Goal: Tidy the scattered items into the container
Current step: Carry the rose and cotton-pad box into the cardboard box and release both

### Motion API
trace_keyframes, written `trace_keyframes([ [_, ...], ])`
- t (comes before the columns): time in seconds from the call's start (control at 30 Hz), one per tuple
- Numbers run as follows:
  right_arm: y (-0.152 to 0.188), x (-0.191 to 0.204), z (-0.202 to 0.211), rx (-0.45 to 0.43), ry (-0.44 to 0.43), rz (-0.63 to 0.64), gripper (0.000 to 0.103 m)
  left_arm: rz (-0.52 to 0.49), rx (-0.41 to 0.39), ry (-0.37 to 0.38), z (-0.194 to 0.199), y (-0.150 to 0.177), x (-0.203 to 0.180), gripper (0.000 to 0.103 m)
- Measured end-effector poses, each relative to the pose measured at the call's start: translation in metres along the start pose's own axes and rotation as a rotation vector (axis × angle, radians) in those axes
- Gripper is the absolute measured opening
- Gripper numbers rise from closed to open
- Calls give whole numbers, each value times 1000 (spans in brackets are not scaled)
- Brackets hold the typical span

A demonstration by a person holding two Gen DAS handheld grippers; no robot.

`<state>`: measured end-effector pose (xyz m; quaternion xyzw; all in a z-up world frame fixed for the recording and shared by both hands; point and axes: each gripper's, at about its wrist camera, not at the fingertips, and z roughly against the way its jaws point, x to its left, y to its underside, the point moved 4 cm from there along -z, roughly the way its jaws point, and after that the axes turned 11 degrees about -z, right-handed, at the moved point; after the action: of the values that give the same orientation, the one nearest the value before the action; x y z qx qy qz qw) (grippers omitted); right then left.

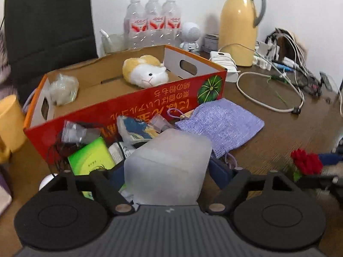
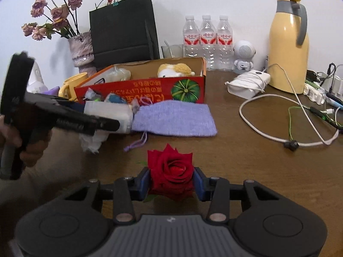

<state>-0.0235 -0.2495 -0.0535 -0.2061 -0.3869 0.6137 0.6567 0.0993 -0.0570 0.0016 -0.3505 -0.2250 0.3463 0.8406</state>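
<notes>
Open brown table (image 2: 246, 160) right of and in front of the cardboard box (image 2: 150, 92); farther right a loop of white cable (image 2: 276, 143) and tangled chargers. The box's red front wall faces the grippers, and clutter is packed against it: green packet (image 1: 91, 157), small plastic bags, and a lilac knit pouch (image 2: 173, 117) lying flat, its drawstring trailing toward the rose.

Left gripper (image 1: 169, 171) clamps a frosted translucent plastic box (image 1: 169, 165), lifted just in front of the box wall; white tissue hangs beneath it in the right wrist view.

Right gripper (image 2: 171, 184) is closed on a red rose (image 2: 171, 169), bloom upright between the blue pads (image 2: 198, 184), low over bare table, well short of the cardboard box.

Inside the cardboard box: yellow-white plush hamster (image 1: 145, 71) near the right end and a crumpled clear bag (image 1: 63, 88) at the left end; the floor between is bare cardboard.

Behind: three water bottles (image 2: 206, 40), yellow thermos (image 2: 289, 51), black paper bag (image 2: 123, 30), vase of dried roses (image 2: 82, 50), yellow mug (image 2: 71, 84).
</notes>
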Motion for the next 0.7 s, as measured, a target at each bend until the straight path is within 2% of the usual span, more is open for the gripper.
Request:
trace_keyframes([
  [0.07, 3, 0, 0, -3, -13, -9, 41, -5, -23, -12, 9, 1, -2, 75],
  [0.13, 3, 2, -1, -7, -23, -14, 41, -12, -59, -55, 22, 2, -5, 70],
  [0.27, 6, 13, -2, -10, -38, 7, 39, -38, -121, -157, 58, 7, -20, 68],
  [0.37, 9, 22, 2, -14, -58, 35, 38, 23, -156, -208, 85, 18, -27, 67],
  [0.53, 16, 34, 17, -37, -77, 57, 38, 97, -225, -340, 135, 40, -43, 67],
  [0.7, 23, 44, 38, -70, -84, 84, 38, 142, -241, -442, 172, 57, -60, 68],
])
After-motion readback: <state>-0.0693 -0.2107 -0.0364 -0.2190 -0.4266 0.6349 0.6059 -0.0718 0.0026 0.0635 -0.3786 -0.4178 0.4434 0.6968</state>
